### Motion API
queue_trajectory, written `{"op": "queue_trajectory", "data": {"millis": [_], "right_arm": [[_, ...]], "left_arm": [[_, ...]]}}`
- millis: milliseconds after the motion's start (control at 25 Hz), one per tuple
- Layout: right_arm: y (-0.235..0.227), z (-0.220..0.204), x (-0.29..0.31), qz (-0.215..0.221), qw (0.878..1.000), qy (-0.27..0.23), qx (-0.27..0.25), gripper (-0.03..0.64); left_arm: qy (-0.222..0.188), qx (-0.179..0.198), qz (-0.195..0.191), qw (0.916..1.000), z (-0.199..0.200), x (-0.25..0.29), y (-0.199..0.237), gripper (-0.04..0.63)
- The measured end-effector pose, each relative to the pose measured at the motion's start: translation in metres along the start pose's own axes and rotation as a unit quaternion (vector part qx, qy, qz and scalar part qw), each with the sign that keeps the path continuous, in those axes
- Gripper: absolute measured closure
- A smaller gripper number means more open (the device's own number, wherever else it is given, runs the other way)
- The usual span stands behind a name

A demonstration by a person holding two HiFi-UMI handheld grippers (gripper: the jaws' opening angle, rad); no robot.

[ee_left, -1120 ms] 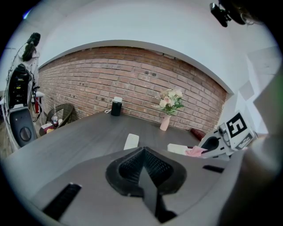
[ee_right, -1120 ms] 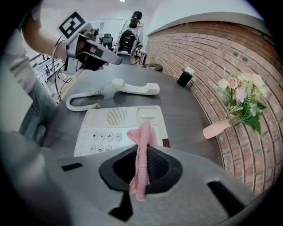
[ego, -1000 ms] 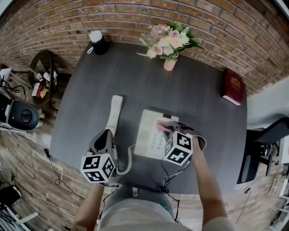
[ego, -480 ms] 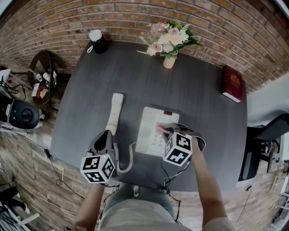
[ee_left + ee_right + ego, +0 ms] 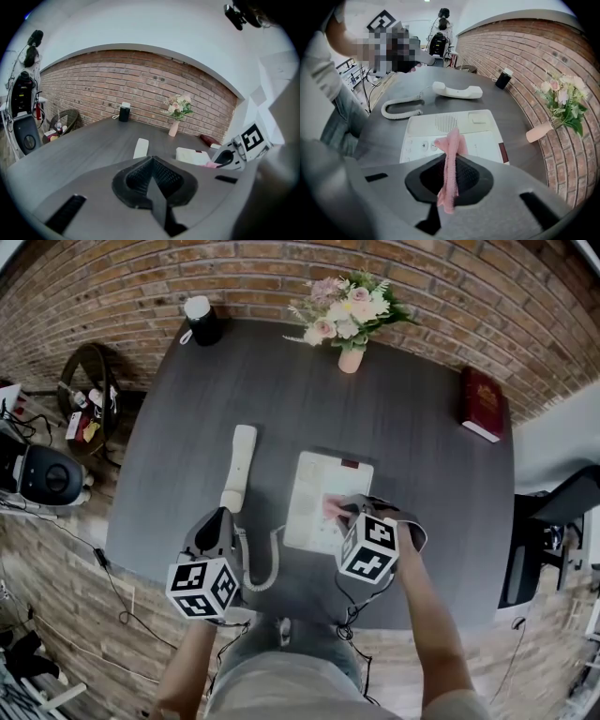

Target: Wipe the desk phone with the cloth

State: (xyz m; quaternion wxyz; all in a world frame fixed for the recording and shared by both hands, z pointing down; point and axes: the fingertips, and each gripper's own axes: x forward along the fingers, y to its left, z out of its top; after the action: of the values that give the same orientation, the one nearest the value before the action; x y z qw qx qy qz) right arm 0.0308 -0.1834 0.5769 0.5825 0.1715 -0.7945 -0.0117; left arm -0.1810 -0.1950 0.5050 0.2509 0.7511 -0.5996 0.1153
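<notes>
The cream desk phone [image 5: 330, 486] lies in the middle of the dark table [image 5: 412, 446], with its keypad toward me. Its handset [image 5: 238, 467] lies off the cradle to the left, and the coiled cord [image 5: 259, 566] loops along the near edge. My right gripper [image 5: 342, 512] is shut on a pink cloth [image 5: 332, 507] that rests on the keypad; in the right gripper view the cloth [image 5: 451, 140] hangs from the jaws over the phone [image 5: 440, 126]. My left gripper [image 5: 221, 517] is shut and holds nothing, just near of the handset [image 5: 140, 147].
A vase of flowers [image 5: 351, 356] and a black cup [image 5: 201, 322] stand at the table's far edge. A red book [image 5: 482, 405] lies at the far right. A dark chair [image 5: 548, 531] is on the right, and cables and gear [image 5: 42, 474] on the floor to the left.
The right gripper and cloth have slid a little toward the near end of the phone. The left gripper has stayed put. The view has shifted slightly.
</notes>
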Motion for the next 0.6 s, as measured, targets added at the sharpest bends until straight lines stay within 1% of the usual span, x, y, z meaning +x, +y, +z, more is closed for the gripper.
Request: {"op": "queue_trajectory", "data": {"millis": [600], "right_arm": [[0.026,-0.002,0.002,0.009,1.0,0.005,0.003,0.597]], "left_arm": [[-0.001,-0.001,0.004,1.0,-0.009,-0.016,0.005,0.597]]}}
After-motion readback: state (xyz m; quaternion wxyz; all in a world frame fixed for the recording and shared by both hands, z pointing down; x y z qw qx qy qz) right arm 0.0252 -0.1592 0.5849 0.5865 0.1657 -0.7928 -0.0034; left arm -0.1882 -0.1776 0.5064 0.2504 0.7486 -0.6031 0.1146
